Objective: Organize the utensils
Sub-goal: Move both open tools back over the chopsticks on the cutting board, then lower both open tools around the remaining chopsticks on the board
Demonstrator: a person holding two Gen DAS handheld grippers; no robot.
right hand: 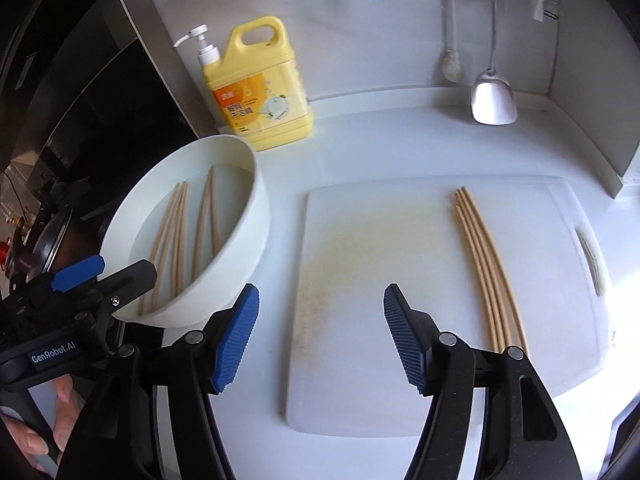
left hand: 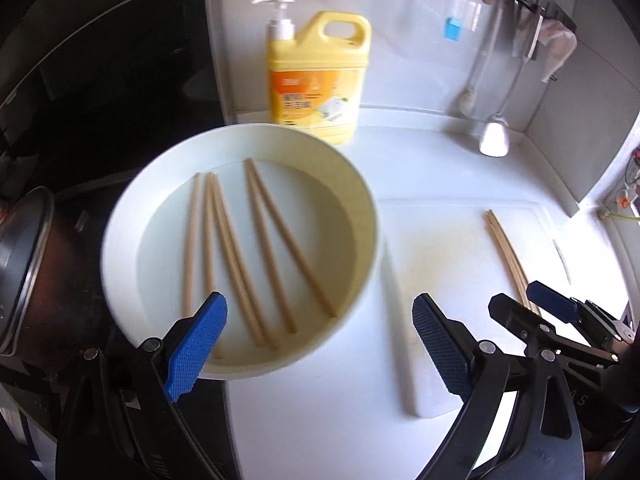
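White surface (right hand: 360, 152), glossy, runs from the near edge back to a pale wall. Nearest: left claw (left hand: 320, 340) spread wide, nothing between its blue pads, hanging over the near rim of a white bowl (left hand: 120, 216). Right claw (right hand: 320, 336) about half spread, also empty, over the near end of a white cutting board (right hand: 360, 264).

Bowl sits at the left margin of the surface, just beside the board. Five chopsticks in the bowl (left hand: 236, 248) lie loosely fanned on its floor. Four more chopsticks on the board (right hand: 486, 272) lie together, side by side, along its right part; the board's middle is bare, lightly stained.

Left of the bowl: dark stovetop and a metal pot (left hand: 24, 264).

Further back: yellow detergent bottle (right hand: 260, 88) with pump, standing against the wall behind the bowl. Open surface between bottle and board. Right rear: a ladle (right hand: 494, 96) hangs from a wall rail, bowl end near the surface.
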